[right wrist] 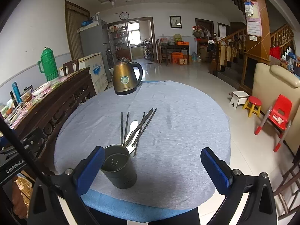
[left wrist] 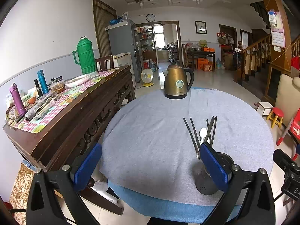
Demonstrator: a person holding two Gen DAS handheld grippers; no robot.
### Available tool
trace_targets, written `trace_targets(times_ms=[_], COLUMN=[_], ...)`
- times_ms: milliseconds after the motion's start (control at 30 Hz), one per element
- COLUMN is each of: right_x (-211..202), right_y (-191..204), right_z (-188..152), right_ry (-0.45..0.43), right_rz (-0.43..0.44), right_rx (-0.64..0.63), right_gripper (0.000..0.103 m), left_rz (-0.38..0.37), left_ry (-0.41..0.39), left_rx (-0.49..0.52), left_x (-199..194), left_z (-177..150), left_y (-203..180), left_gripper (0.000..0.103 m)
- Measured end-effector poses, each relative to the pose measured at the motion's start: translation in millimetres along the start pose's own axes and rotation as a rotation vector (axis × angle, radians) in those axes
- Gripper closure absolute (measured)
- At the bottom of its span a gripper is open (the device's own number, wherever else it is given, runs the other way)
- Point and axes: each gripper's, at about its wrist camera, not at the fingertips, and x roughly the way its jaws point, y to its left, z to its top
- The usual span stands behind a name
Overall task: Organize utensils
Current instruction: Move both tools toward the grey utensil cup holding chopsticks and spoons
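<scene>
A round surface (right wrist: 187, 131) covered with a grey cloth is seen in both views, with a blue layer showing along its near edge. Near the front of it a dark grey cup (right wrist: 120, 166) is stood upright, its perforated bottom visible inside. Just beyond the cup a loose bundle of dark chopsticks (right wrist: 142, 125) is laid on the cloth, fanned out toward the far side, and a white spoon (right wrist: 132, 129) is lain among them with its bowl pointing away; the near ends of these utensils are close to the cup's rim, though contact cannot be told. A brass-coloured kettle (right wrist: 126, 78) with a black handle is set at the far edge of the surface. The left tool (left wrist: 150, 166) is held with its blue pads spread wide and nothing between them; in its view the cup (left wrist: 208, 183) is partly hidden behind the right-hand pad, with the chopsticks (left wrist: 196, 131) and spoon (left wrist: 203, 132) beyond. The right tool (right wrist: 151, 168) is likewise spread wide and holds nothing, the cup lying just beside its left-hand pad. To the left a dark wooden sideboard (left wrist: 75, 116) is seen, on which a green flask (left wrist: 85, 56) and bottles are kept.
</scene>
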Motion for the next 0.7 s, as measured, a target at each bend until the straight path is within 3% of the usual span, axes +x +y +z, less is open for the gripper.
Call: trace_targets(times_ms=[700], right_x=[9.4], right_y=[7.2], right_z=[2.0], right_ry=[0.027], right_rz=[0.004], right_rx=[0.003], right_gripper=[0.000], left_rz=[-0.006], left_ry=[0.006], left_rx=[-0.008], left_x=[8.2], left_z=[-3.6], left_y=[7.3], left_gripper=[0.000])
